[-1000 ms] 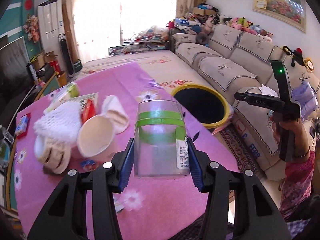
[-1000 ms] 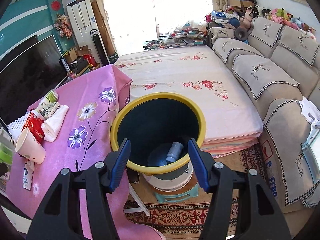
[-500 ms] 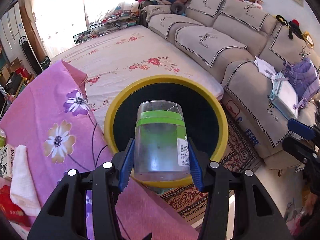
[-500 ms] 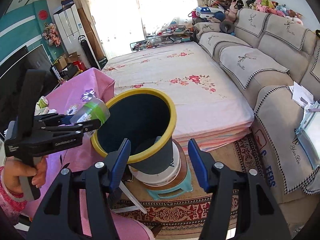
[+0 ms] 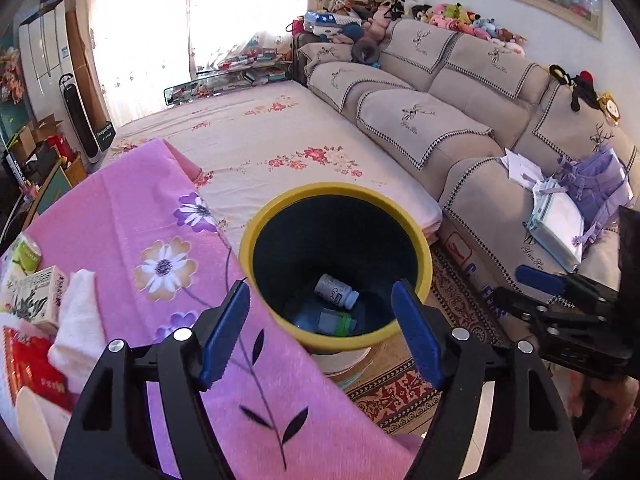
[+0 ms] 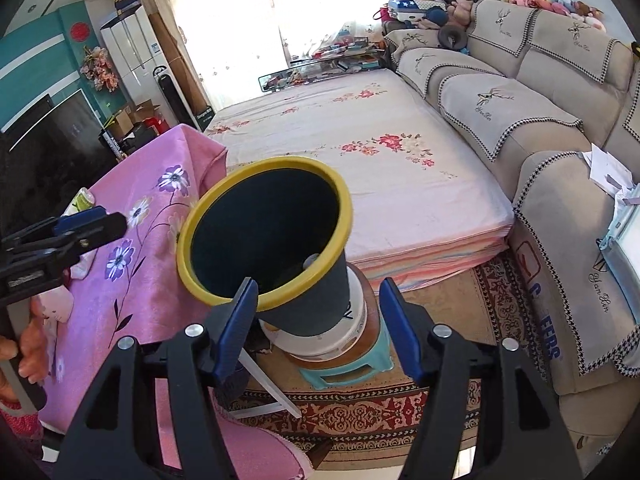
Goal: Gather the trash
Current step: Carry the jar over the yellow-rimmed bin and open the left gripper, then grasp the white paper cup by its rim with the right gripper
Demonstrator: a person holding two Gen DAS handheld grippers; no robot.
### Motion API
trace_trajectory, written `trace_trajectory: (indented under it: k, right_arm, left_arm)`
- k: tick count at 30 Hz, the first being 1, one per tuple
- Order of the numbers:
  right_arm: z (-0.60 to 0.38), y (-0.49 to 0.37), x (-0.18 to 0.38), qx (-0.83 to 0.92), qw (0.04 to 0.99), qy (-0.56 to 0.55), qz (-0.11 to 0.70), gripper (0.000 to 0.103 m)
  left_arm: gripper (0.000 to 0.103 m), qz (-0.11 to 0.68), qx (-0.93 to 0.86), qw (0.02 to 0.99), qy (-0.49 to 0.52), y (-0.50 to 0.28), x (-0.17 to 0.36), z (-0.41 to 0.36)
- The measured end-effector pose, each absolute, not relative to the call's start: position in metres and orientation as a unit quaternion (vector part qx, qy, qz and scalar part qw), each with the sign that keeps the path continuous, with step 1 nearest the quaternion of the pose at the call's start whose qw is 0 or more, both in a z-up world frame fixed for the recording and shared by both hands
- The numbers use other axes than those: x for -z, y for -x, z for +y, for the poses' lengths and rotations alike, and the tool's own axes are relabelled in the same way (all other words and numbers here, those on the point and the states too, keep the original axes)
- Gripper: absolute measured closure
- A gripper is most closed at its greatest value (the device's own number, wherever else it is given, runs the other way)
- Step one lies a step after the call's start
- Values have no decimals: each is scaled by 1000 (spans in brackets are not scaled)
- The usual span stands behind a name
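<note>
On a living-room counter (image 5: pixel 132 216) draped in a pink flowered cloth, leftovers lie left of the bin: a small printed box (image 5: pixel 34 298), a white cloth (image 5: pixel 80 316) just beside it, and a red packet (image 5: pixel 30 364) nearer the camera. The bin (image 5: pixel 256 228), dark inside with a yellow rim, stands just off the counter's right edge on a white tub (image 6: pixel 352 332) and a teal stool (image 6: pixel 348 368). At the bin's bottom lie a white pill bottle (image 5: pixel 335 290) and, touching it on the near side, a clear jar with a green band (image 5: pixel 336 322), both on their sides. The left hand-held gripper (image 5: pixel 320 336) hangs over the bin's near rim, its blue-padded jaws having just been opening and now spread wide with nothing between them. To the bin's right, the right hand-held gripper (image 6: pixel 316 328) points at the bin's outer wall and the tub, its jaws likewise parted and empty. Farther right of the bin, a bed (image 5: pixel 256 140) with a floral sheet meets a beige sofa (image 5: pixel 460 120), where a purple bag (image 5: pixel 592 184) rests on papers.
</note>
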State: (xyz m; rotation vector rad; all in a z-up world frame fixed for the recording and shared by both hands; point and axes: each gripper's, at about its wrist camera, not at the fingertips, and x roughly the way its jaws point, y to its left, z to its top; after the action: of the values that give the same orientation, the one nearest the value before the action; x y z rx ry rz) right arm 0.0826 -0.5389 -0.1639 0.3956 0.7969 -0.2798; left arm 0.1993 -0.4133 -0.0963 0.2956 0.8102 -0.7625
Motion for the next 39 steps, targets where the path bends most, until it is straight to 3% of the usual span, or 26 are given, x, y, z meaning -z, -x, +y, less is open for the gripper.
trace_trajectory:
  k: [9, 19, 25, 31, 32, 33, 35, 36, 39]
  right_arm:
    - [-455, -134, 153, 38, 904, -142, 401, 42]
    - [-325, -200, 104, -119, 907, -66, 400, 42]
    - [-253, -239, 95, -186, 884, -29, 427, 44]
    - [-228, -269, 121, -165, 866, -10, 472, 48]
    - [-227, -272, 125, -167, 863, -10, 476, 49]
    - [-225, -274, 129, -165, 862, -6, 479, 57]
    - [-225, -276, 135, -162, 862, -5, 480, 78]
    - [-227, -276, 136, -159, 864, -8, 477, 94]
    - [-237, -270, 130, -157, 874, -23, 460, 97]
  left_arm:
    - [16, 342, 287, 892, -71, -151, 40, -239]
    - [12, 322, 127, 938, -31, -128, 43, -67]
    - [12, 337, 91, 937, -7, -132, 59, -21]
    - [12, 340, 98, 935, -10, -133, 67, -32]
    - [12, 341, 98, 935, -11, -133, 68, -34]
    - [12, 344, 99, 934, -10, -133, 69, -36]
    - [12, 348, 100, 932, -9, -136, 70, -39]
    - [12, 349, 101, 932, -8, -137, 71, -41]
    - [12, 353, 104, 930, -8, -139, 72, -44]
